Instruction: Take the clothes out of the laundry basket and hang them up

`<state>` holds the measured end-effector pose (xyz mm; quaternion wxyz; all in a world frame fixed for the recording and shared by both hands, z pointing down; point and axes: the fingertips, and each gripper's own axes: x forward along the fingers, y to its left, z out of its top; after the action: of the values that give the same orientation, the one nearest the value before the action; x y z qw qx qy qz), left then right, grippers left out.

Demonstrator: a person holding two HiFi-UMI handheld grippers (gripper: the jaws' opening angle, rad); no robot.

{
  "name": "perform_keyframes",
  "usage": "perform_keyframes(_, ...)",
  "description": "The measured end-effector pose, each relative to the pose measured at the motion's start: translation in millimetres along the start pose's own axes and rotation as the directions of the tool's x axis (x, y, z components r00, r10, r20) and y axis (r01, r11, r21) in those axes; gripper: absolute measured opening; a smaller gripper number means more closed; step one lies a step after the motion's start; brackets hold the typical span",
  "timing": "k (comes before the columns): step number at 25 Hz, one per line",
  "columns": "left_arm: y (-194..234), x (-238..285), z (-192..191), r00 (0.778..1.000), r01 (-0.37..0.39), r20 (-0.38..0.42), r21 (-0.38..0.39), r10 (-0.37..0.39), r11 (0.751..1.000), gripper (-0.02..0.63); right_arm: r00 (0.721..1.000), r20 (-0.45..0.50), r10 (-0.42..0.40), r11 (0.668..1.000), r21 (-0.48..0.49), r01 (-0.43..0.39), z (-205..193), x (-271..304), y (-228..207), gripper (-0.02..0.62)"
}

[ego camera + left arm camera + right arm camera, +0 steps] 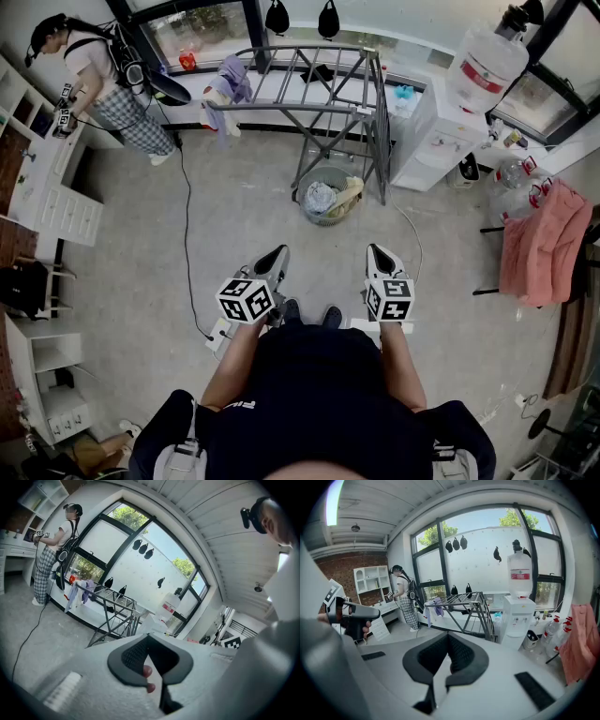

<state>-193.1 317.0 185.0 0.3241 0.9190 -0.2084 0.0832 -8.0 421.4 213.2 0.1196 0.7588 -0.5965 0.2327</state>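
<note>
- Your left gripper (277, 255) and right gripper (378, 253) hold their jaws together, empty.
- Open floor (244, 225) runs ahead to the laundry basket (330, 221), clothes (321, 197) inside, at the drying rack's (319, 84) near leg.
- Water dispenser (433, 136) stands just beside the rack's right edge.

Daylight comes in through the big windows (487, 550) at the far side, so all three views are bright and even. There are only soft, weak shadows on the grey floor (234, 244), and a ceiling lamp (333, 501) glares at the upper left of the right gripper view. Both gripper views are strongly bent like a fisheye with black corners, and the near bodies of the left hand-held gripper (148, 641) and the right hand-held gripper (448, 641) look a little soft, while the far room is sharp.
</note>
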Motion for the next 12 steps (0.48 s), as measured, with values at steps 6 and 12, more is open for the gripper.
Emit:
perform_keyframes(6, 4.6, 2.5, -0.4, 0.998, -0.056, -0.006, 0.024, 0.056, 0.998, 0.023, 1.0, -0.009, 0.02, 1.0, -0.021, -0.02, 1.3, 2.8, -0.3, -0.002)
perform_keyframes(12, 4.4, 3.3, -2.6, 0.999, -0.039, -0.02, 0.033, 0.039, 0.999, 0.023, 0.999, -0.026, 0.032, 0.998, -0.045, -0.034, 1.0, 5.1, 5.2, -0.002)
